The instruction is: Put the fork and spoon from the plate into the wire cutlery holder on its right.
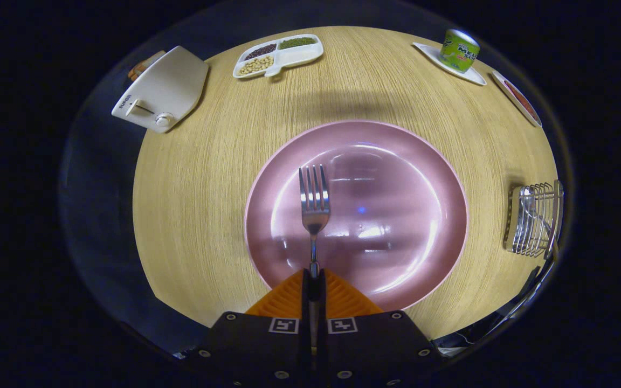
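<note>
A silver fork [314, 202] points away from me over the pink plate [418, 215], its handle pinched between my orange fingers [283, 299]. My gripper [314, 280] is shut on the fork's handle, above the plate's near rim. The wire cutlery holder [534, 219] stands on the wooden table to the right of the plate, with something silvery inside it that looks like a spoon; I cannot tell for sure.
A white toaster [162, 89] sits at the far left of the round table. A white divided dish of beans [278, 55] lies at the back. A green can on a white saucer [459, 51] and a small dish [516, 98] stand at the back right.
</note>
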